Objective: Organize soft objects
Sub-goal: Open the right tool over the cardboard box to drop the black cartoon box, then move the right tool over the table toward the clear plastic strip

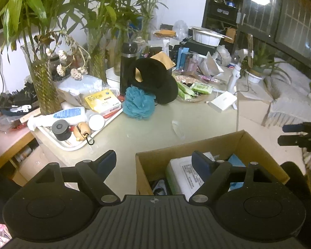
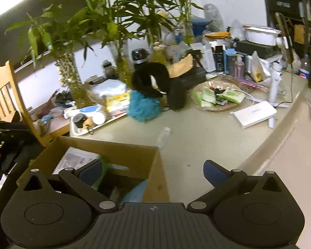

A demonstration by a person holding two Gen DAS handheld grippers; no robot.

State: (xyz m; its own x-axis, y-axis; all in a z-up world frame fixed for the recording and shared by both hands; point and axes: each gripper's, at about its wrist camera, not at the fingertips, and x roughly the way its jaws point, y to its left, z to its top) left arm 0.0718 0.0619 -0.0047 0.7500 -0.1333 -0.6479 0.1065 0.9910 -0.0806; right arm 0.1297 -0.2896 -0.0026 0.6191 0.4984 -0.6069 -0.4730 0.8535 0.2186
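Cluttered with vases, bottles and packets, the pale tabletop (image 1: 155,122) fills the middle of both wrist views, with leafy bamboo stalks (image 1: 41,16) in glass vases along its far upper-left side.

Near the centre of the left wrist view a blue mesh bath pouf (image 1: 137,103) sits on the tabletop, touching a black plush neck pillow (image 1: 155,81) that leans just behind it. In the right wrist view the same pair appears left of centre, pouf (image 2: 144,106) in front, pillow (image 2: 151,78) behind. To their right lies a shallow dish holding green wipe packets (image 1: 201,88), and a flat white box (image 1: 222,101) lies beyond that. A white tray (image 1: 72,145) at left holds a tube, a small black cylinder and a keyring toy.

An open cardboard box (image 1: 197,145) stands at the near edge, low in both views; inside it are a white printed packet (image 1: 184,176) and something light blue.

The left gripper (image 1: 154,164) has its fingers apart with nothing between them, one finger over the bare tabletop and the other over the box. The right gripper (image 2: 153,172) is spread wide and empty too, its left finger above the box opening (image 2: 105,157).
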